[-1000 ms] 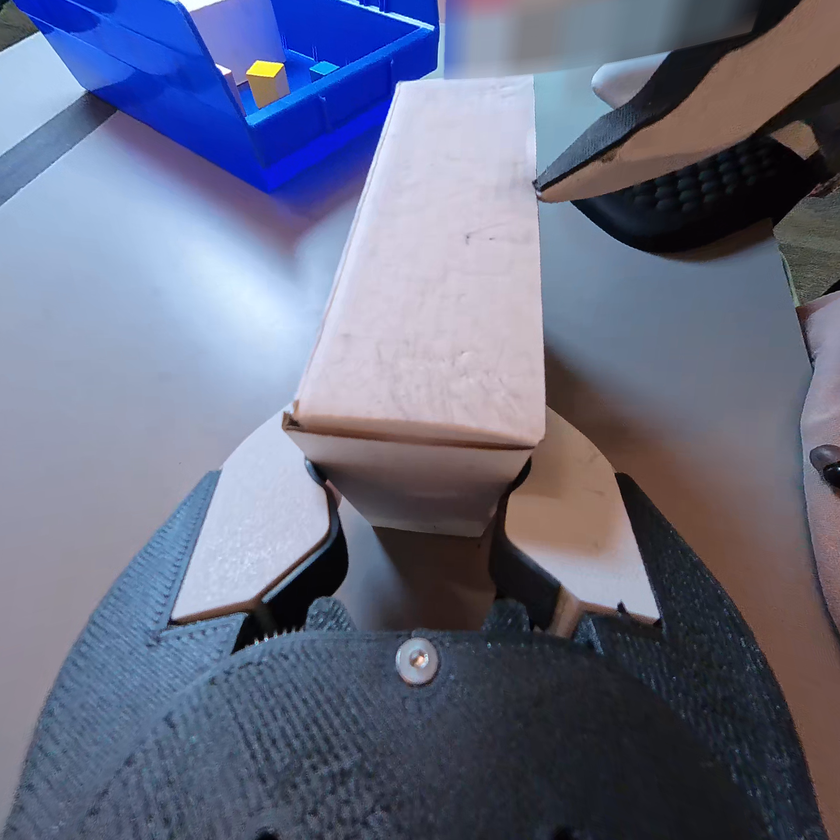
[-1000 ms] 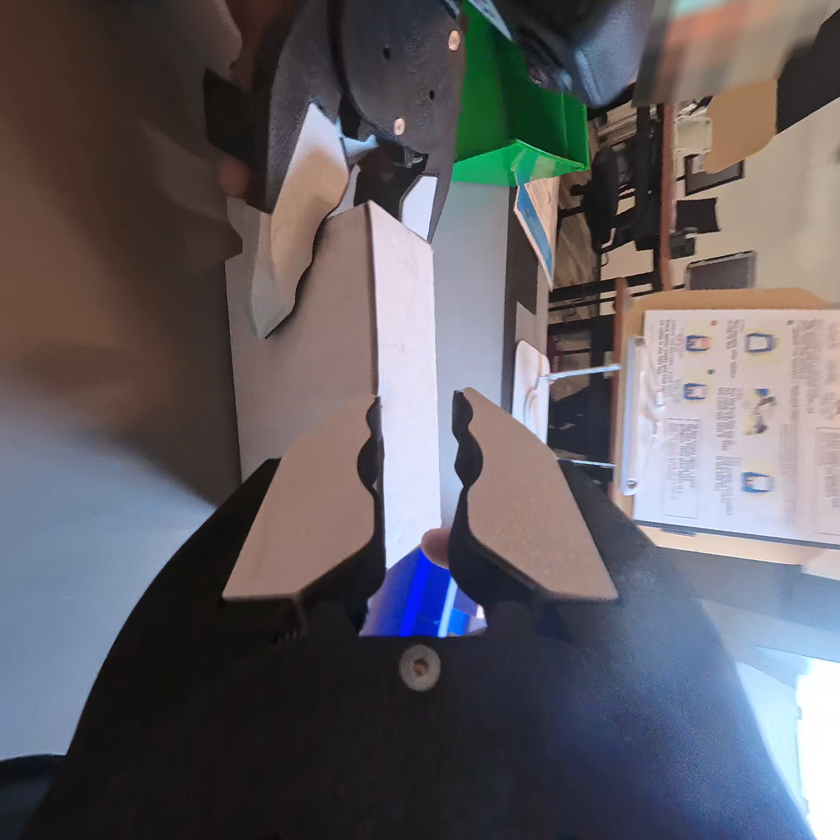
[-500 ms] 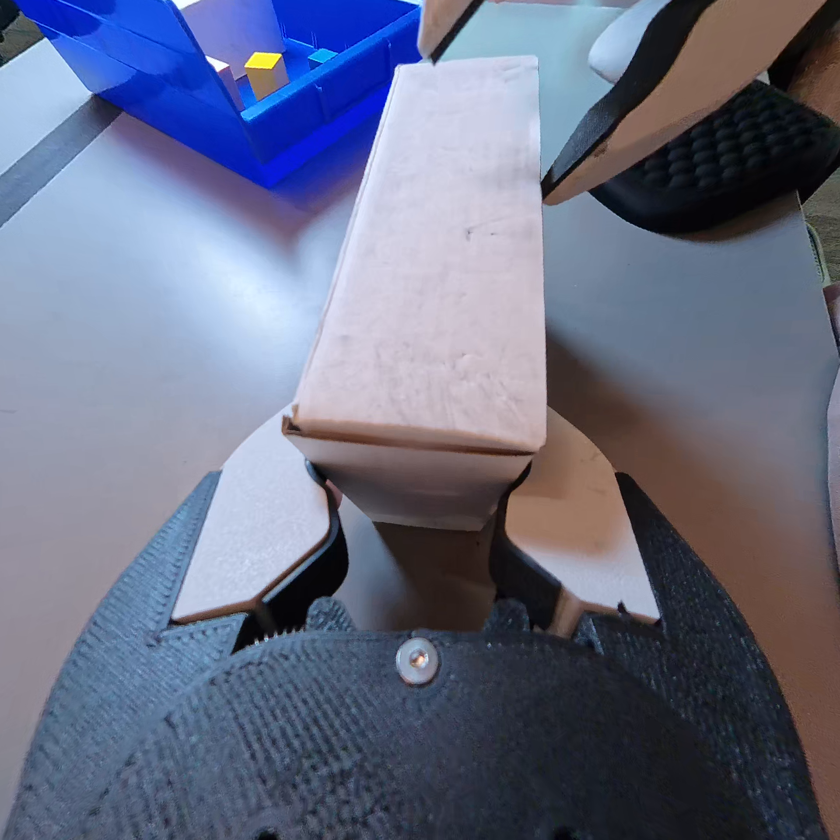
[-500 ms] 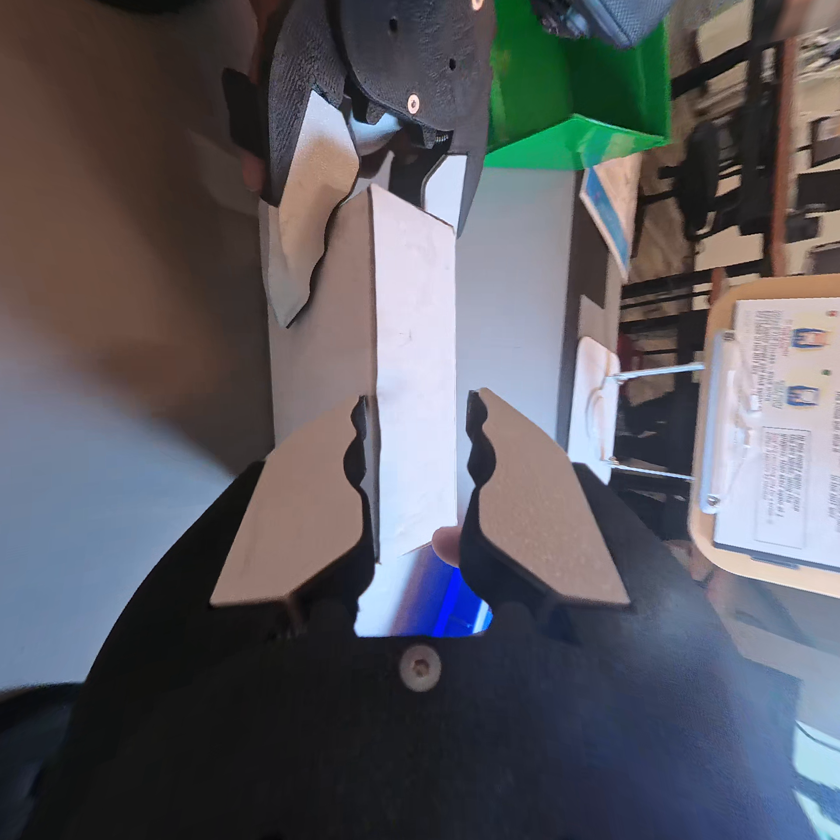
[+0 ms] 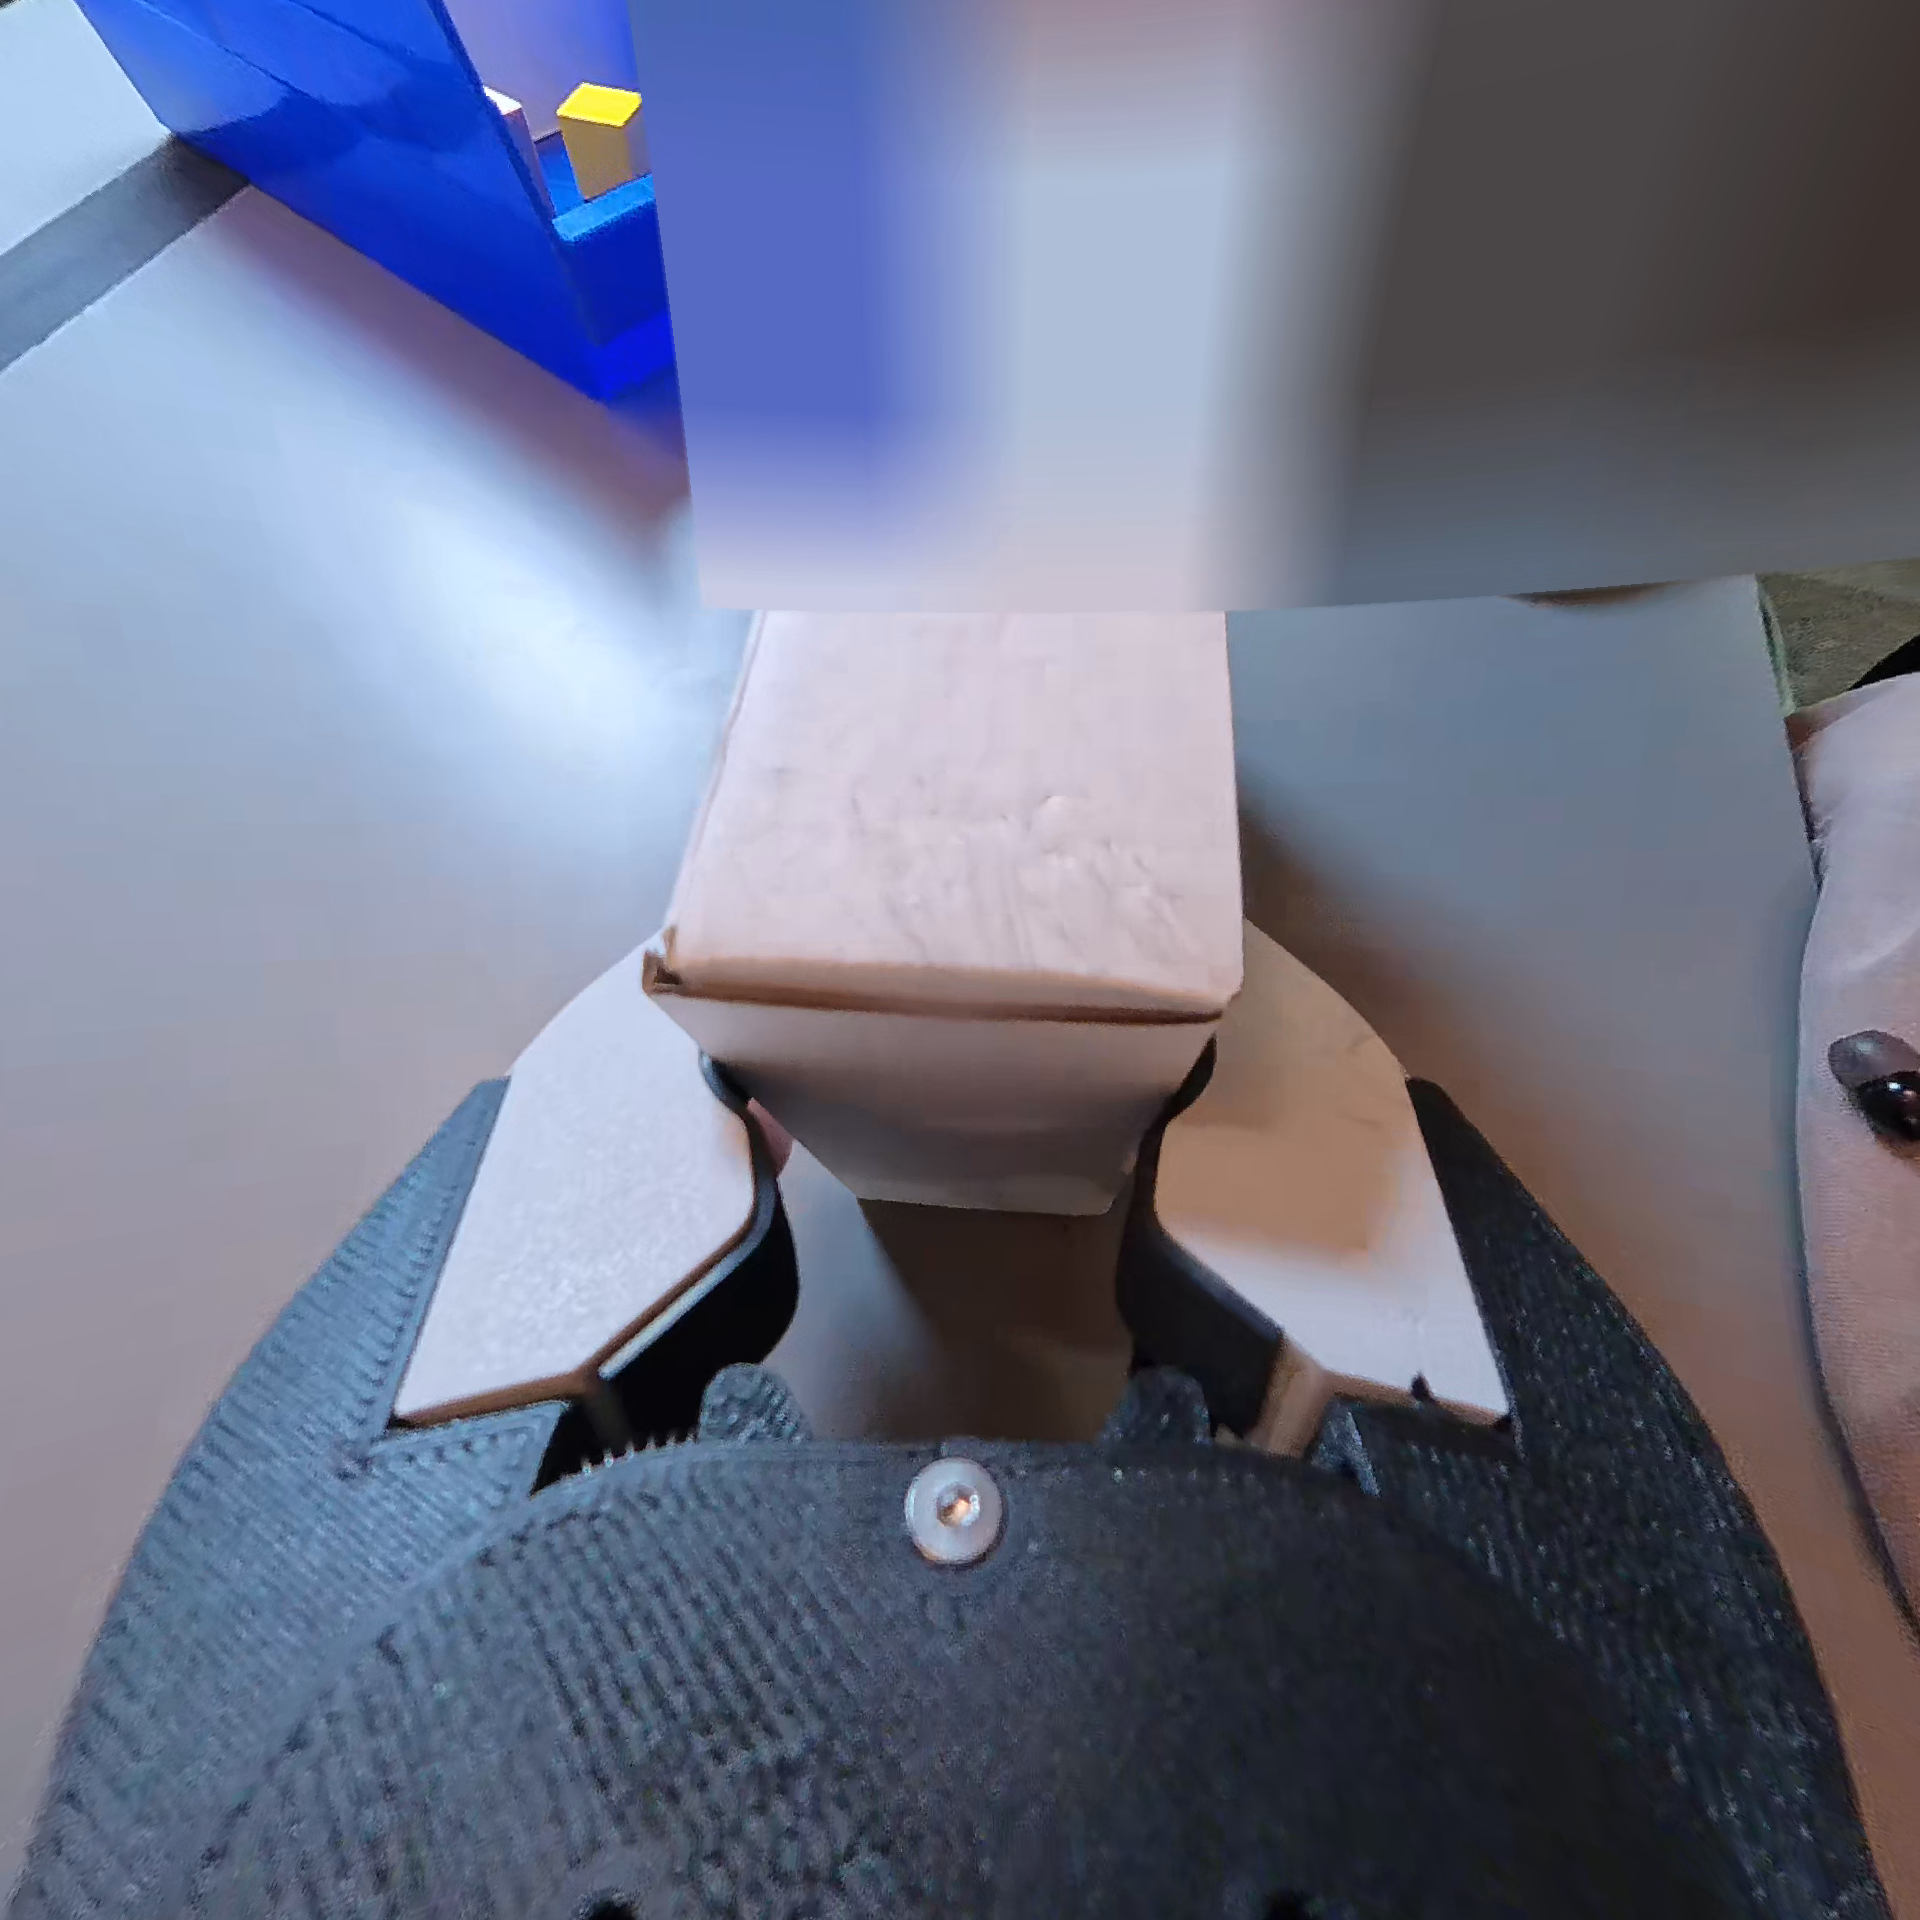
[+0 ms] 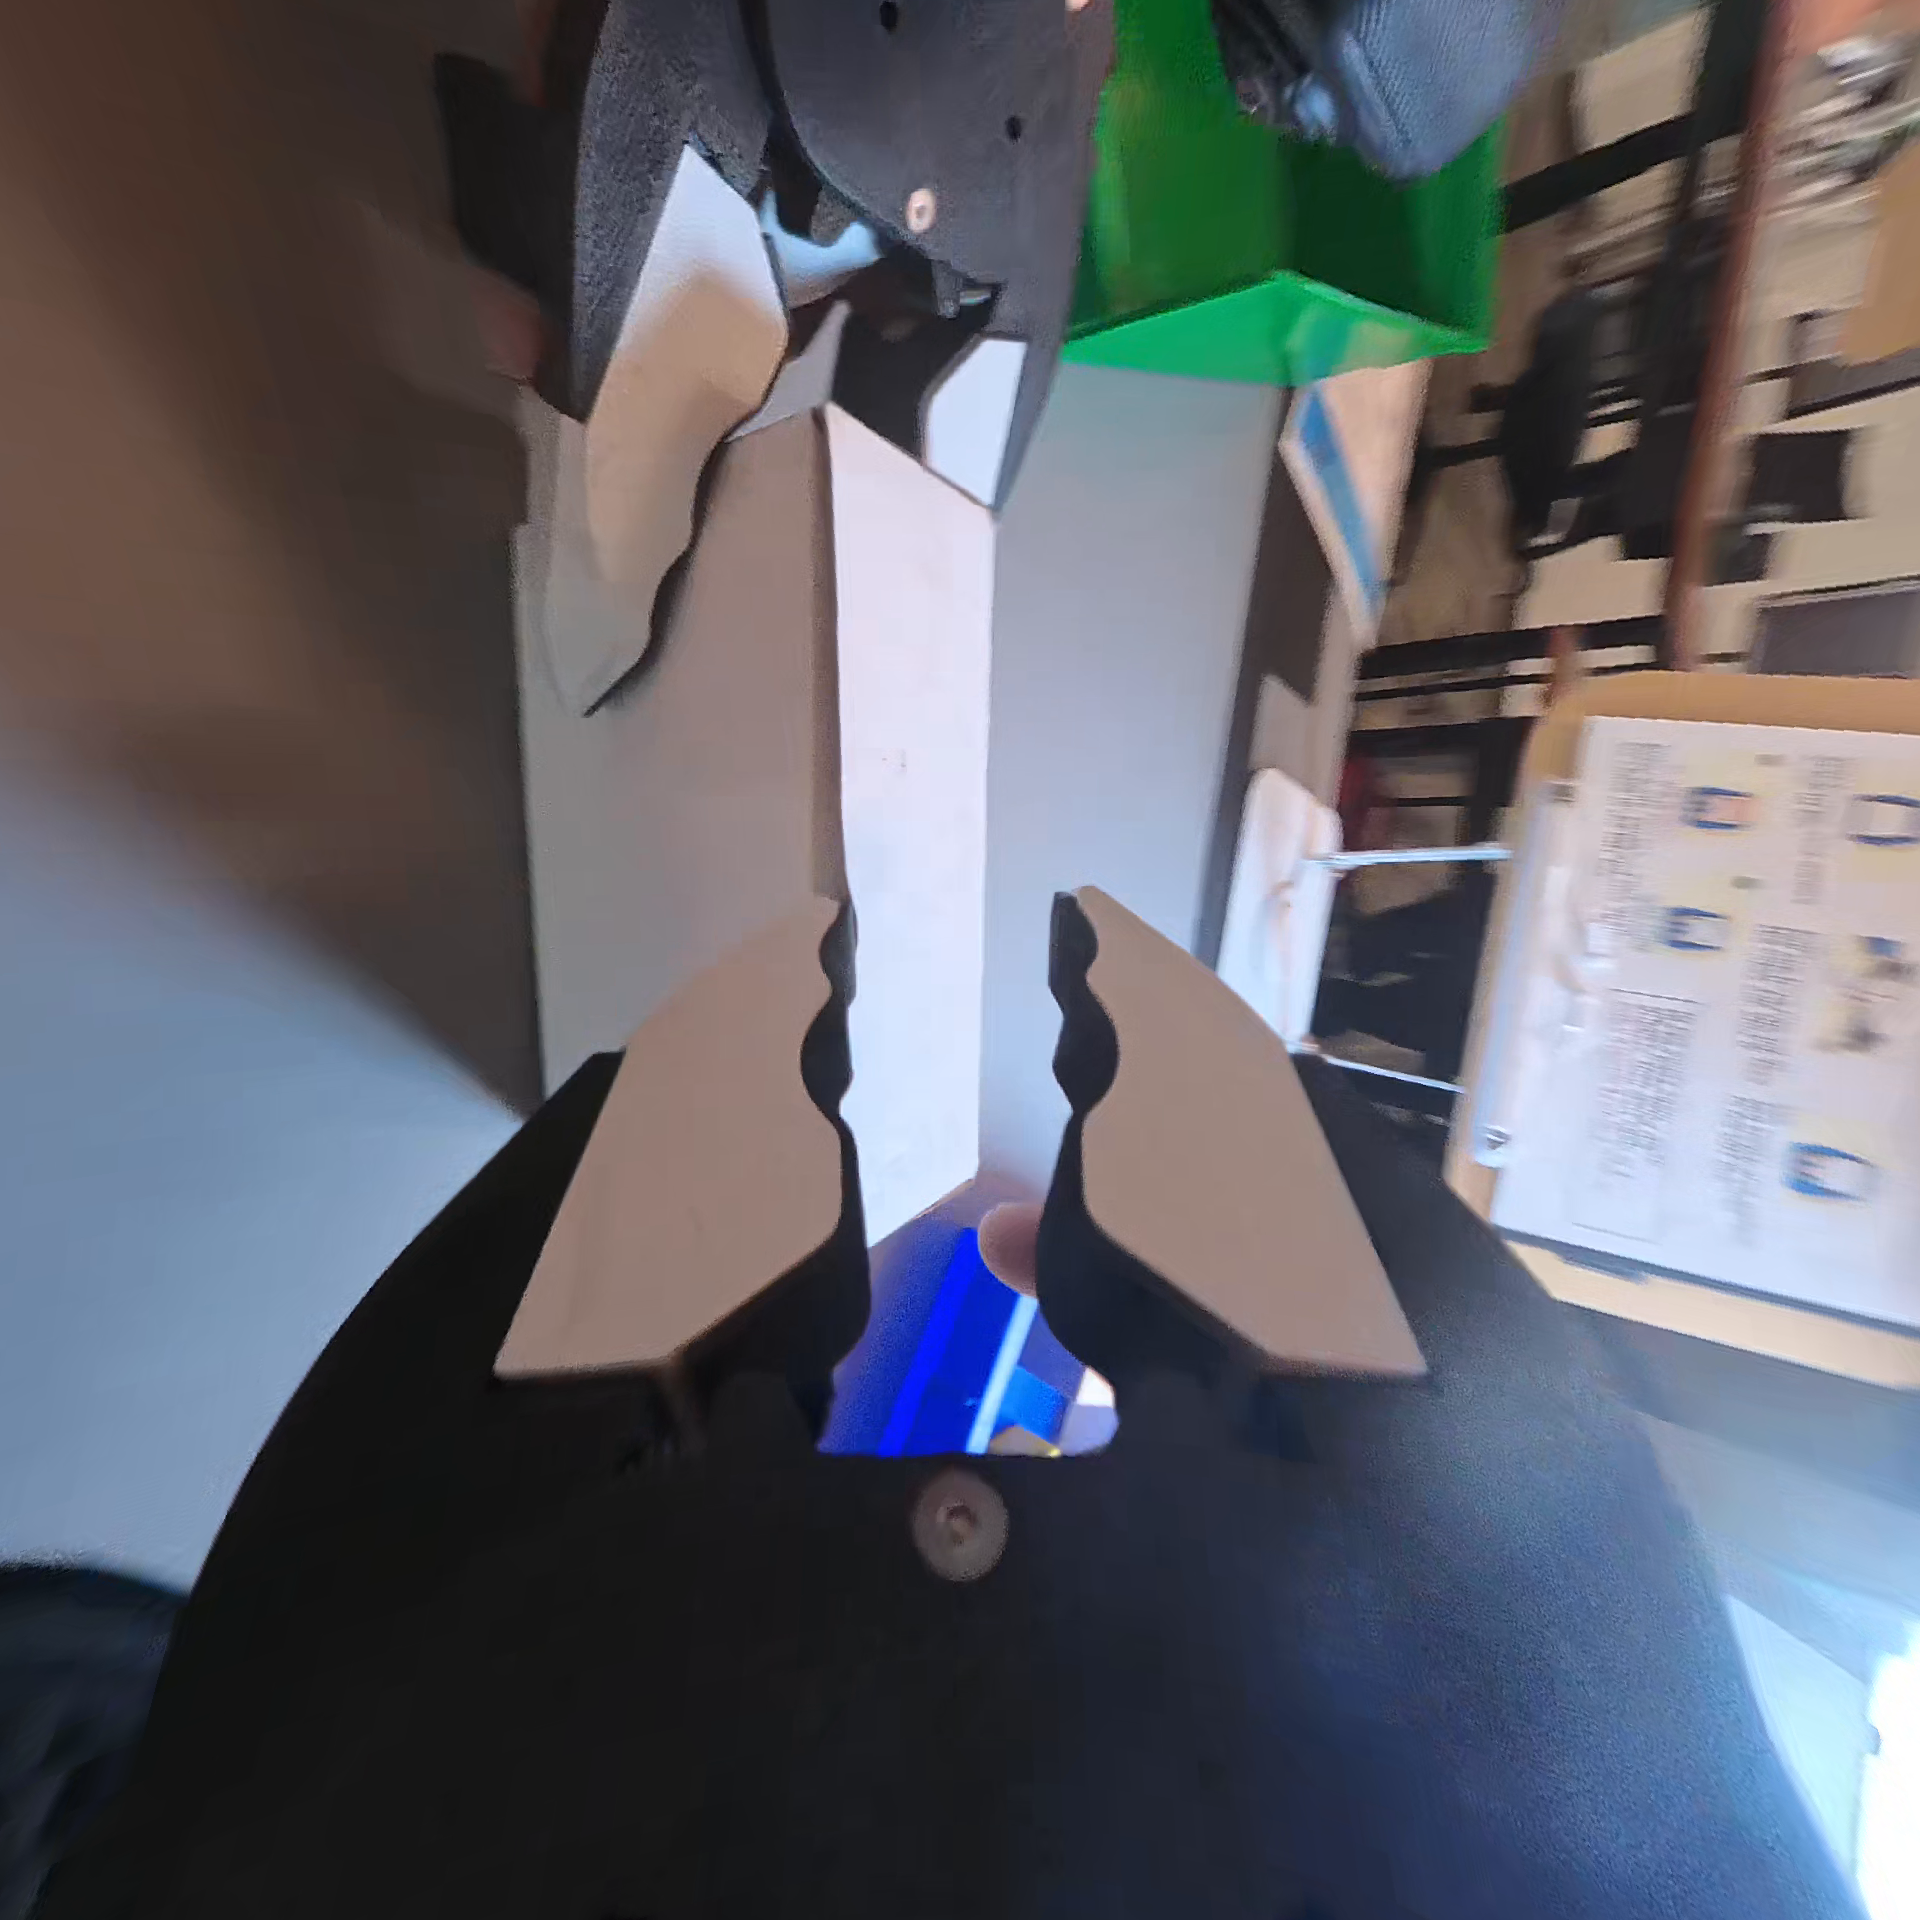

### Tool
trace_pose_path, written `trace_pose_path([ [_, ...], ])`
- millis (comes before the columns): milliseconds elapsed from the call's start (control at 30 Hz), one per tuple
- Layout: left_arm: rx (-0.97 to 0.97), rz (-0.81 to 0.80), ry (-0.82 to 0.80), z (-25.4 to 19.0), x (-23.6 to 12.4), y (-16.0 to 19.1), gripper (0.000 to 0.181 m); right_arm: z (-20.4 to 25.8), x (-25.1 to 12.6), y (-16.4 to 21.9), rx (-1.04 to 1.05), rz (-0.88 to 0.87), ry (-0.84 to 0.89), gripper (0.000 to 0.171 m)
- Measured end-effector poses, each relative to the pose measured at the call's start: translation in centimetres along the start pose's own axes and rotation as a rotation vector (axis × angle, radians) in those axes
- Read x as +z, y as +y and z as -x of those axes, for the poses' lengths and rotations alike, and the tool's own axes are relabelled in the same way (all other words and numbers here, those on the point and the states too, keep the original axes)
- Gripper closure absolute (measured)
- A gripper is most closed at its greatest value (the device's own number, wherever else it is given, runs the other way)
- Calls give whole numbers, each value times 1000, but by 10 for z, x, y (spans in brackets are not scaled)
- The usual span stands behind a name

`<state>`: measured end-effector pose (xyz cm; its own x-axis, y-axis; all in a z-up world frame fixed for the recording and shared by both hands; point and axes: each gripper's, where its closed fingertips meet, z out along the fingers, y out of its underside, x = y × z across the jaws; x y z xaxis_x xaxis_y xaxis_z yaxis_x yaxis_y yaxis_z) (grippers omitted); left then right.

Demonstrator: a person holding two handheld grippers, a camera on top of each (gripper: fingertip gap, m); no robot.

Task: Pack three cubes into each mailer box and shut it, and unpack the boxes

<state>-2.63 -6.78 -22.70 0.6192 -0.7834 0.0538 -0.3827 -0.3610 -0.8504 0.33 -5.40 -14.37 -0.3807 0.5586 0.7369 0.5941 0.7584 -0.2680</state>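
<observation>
A long white mailer box [image 5: 966,831] lies closed on the grey table [image 5: 312,727]. My left gripper [image 5: 956,1081] is shut on its near end, one finger on each long side. In the right wrist view the same box [image 6: 914,727] runs away from me to the left gripper [image 6: 800,582]. My right gripper [image 6: 951,925] is open and turned on its side, its fingers straddling the box's other end; one finger is against the box, the other stands a little off it. A yellow cube [image 5: 597,130] sits in a blue bin [image 5: 416,187]. A blurred patch hides the box's far half.
The blue bin stands at the table's far left and shows between my right fingers [image 6: 935,1351]. A green bin [image 6: 1278,208] stands beyond the left gripper. A clipboard with paper [image 6: 1714,987] is off the table's side. A person's clothing [image 5: 1860,935] is at the right edge.
My right gripper has opened wider and slid onto the box's far end, now straddling it. My left gripper has kept its hold on the near end.
</observation>
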Motion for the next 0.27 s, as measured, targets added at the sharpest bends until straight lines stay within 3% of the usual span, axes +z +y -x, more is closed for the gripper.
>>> trace_pose_path([
  [33,-7,-1,7,0,0,0,104,-2,0,-1,-11,-9,73,135],
  [133,18,10,10,-3,0,1,104,3,3,-5,-70,-26,241,153],
  [200,19,12,9,-3,0,1,104,0,3,-6,-161,25,329,152],
  [267,40,12,-4,-3,1,1,104,0,6,-6,-162,77,304,154],
])
